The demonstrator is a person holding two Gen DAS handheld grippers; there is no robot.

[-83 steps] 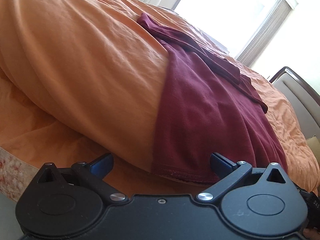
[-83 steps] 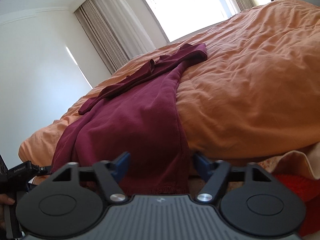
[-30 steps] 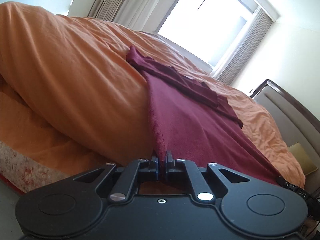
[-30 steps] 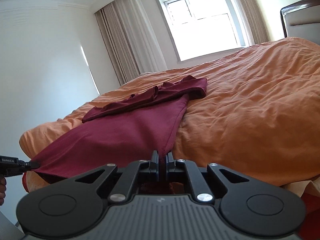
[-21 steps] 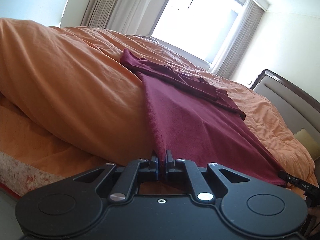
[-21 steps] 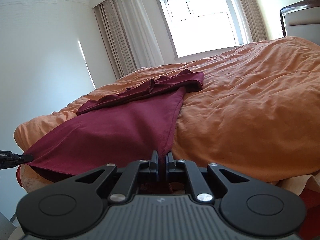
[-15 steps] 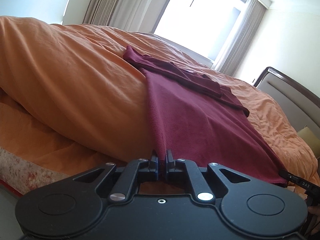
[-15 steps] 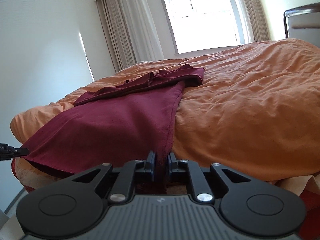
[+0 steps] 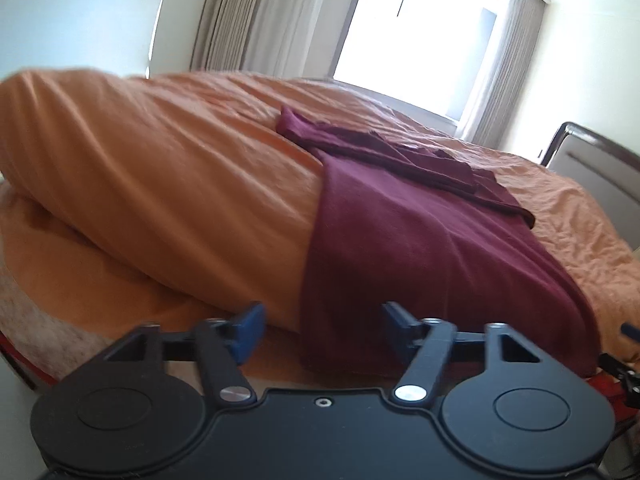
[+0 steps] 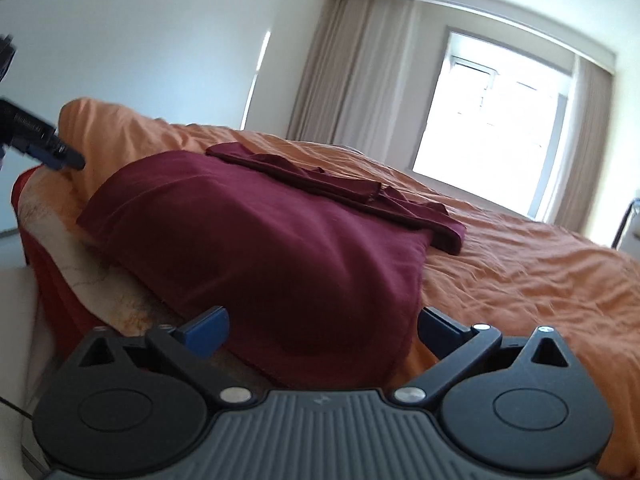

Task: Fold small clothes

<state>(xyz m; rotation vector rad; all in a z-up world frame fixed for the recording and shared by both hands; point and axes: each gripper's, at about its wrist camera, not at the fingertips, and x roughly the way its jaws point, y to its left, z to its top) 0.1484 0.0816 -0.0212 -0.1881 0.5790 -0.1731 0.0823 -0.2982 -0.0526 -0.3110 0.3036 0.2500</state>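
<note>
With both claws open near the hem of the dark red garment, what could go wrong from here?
1. The dark red garment hangs over the edge of the orange duvet; unheld, it may slide down.
2. The left claw and right claw are opening with the hem between their fingers, so a hasty regrip could catch one layer only.
3. The folded sleeves might shift if the hem is pulled.

Daylight floods from the blown-out window (image 9: 416, 36), leaving the near bed (image 9: 160, 200) edge shaded; both fisheye views bend and seem slightly motion-blurred

garment (image 9: 420, 248) on duvet (image 9: 168, 184) | lower hem over duvet's near edge | window (image 9: 416, 36) behind duvet
</note>
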